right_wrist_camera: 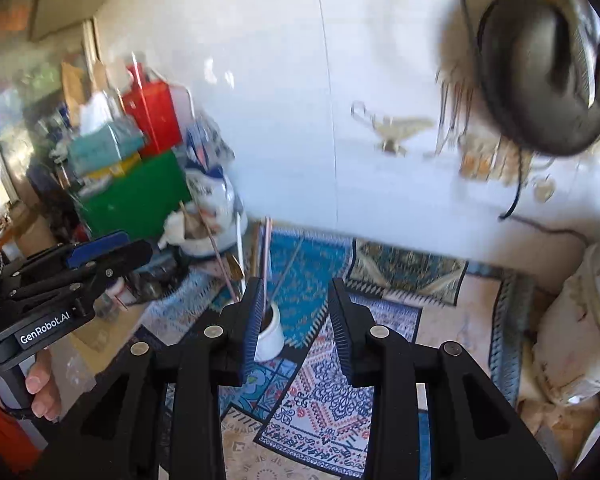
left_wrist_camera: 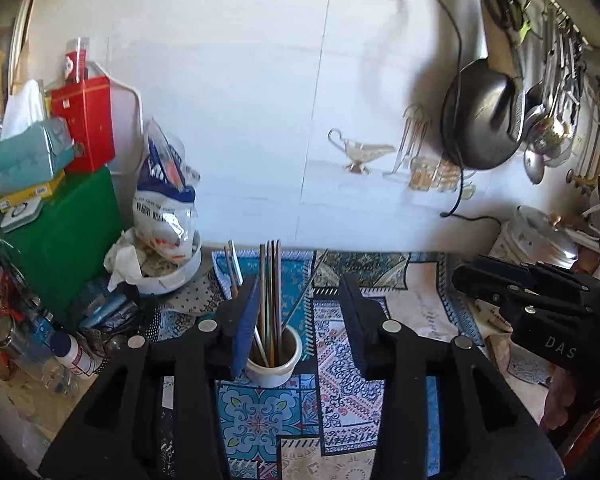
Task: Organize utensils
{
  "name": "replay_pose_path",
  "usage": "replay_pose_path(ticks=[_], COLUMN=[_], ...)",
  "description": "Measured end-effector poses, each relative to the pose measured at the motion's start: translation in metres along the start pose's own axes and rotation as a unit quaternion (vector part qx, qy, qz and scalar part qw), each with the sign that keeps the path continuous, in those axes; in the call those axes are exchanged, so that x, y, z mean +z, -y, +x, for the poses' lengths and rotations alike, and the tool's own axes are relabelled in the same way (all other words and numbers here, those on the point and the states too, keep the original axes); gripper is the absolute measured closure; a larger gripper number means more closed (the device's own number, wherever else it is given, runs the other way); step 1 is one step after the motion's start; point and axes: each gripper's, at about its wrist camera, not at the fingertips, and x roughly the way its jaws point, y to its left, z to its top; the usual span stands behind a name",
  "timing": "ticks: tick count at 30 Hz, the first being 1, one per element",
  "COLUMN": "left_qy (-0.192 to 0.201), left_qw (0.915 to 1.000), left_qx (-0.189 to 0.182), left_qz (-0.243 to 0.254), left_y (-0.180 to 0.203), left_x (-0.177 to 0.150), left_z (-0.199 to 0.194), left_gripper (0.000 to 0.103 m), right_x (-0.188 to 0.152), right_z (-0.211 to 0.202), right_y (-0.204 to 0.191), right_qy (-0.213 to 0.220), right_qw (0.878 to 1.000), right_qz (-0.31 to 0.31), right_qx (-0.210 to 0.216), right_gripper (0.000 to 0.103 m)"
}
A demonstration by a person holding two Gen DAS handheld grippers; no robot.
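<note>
Right now, both holding nothing: left gripper (left_wrist_camera: pixel 300 316) with jaws apart and only air between them, right gripper (right_wrist_camera: pixel 296 316) the same, let go and bare. Just past the left gripper's fingers, standing on the patterned cloth (left_wrist_camera: pixel 340 400): the white cup (left_wrist_camera: pixel 274 356), upright, with the chopsticks (left_wrist_camera: pixel 271 300) sticking up out of it, so probably nearly done. Beside the cup, off to its left: a white tub (left_wrist_camera: pixel 168 276) stuffed with bags, then a green box (left_wrist_camera: pixel 72 240). Far behind the cup: the white wall (left_wrist_camera: pixel 240 120) with a black pan (left_wrist_camera: pixel 480 120) hanging. Could still go wrong: a bump from a finger so close to the cup, tipping it and spilling every stick onto the cloth.
</note>
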Motion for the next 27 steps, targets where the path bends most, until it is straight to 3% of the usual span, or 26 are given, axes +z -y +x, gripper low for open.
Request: replay_pose_path(ticks=[7, 12, 17, 21, 27], left_qy=[0.108, 0.161, 0.178, 0.180, 0.179], left_qw=[0.9938, 0.9861, 0.9831, 0.9827, 0.9833], left_qx=[0.003, 0.009, 0.008, 0.016, 0.011], left_qz=[0.028, 0.041, 0.041, 0.039, 0.030], left_y=[0.026, 0.032, 0.027, 0.023, 0.019], left_x=[0.002, -0.014, -0.039, -0.057, -0.074], left_z=[-0.095, -0.158, -0.204, -0.228, -0.249], left_gripper=[0.054, 0.039, 0.009, 0.002, 0.001], right_x=[-0.006, -0.028, -0.050, -0.069, -0.088], right_z=[-0.099, -0.149, -0.185, -0.207, -0.232], right_y=[-0.037, -0.076, -0.102, -0.116, -0.128], right_qy=[0.124, 0.184, 0.208, 0.231, 0.236], right_qw=[0.992, 0.981, 0.974, 0.964, 0.957], right_qz=[0.000, -0.001, 0.011, 0.028, 0.029], right_qx=[-0.017, -0.065, -0.092, -0.126, -0.169], right_gripper=[0.066, 0.047, 0.020, 0.000, 0.000])
